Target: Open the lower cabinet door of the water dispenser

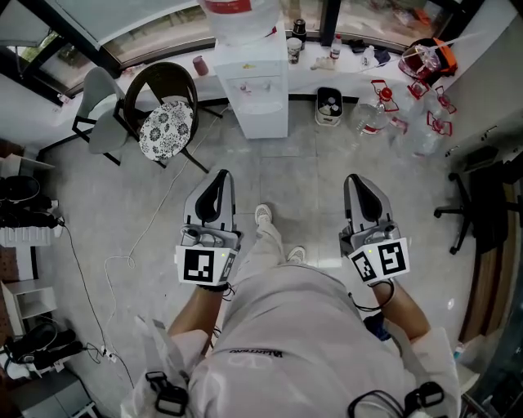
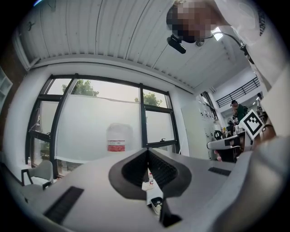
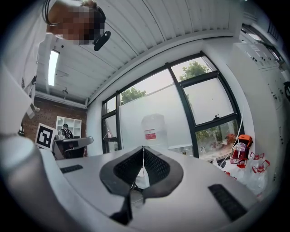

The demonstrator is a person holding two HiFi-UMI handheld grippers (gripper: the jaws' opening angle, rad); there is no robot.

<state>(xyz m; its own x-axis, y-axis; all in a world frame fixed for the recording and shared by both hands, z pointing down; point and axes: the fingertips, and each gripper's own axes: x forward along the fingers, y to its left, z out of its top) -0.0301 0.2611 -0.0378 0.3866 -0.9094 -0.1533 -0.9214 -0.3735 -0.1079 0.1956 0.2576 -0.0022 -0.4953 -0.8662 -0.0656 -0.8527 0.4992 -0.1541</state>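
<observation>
Grey floor tiles [image 1: 310, 180] run to a window wall [image 1: 155, 28]. One white water dispenser [image 1: 260, 94] stands there, straight ahead of the fingers and well apart from them, its lower cabinet door [image 1: 265, 121] facing them. One big bottle [image 1: 237, 16] sits on top. Two chairs [image 1: 167, 122] stand ahead-left of the left gripper [image 1: 217, 178]; several clear jugs [image 1: 372, 118] lie ahead-right of the right gripper [image 1: 357, 181]. Both grippers have their fingers pressed together, pinching nothing. Bare floor lies open between fingertips and dispenser; a thin cable [image 1: 143, 233] trails left of the left fingers.
</observation>
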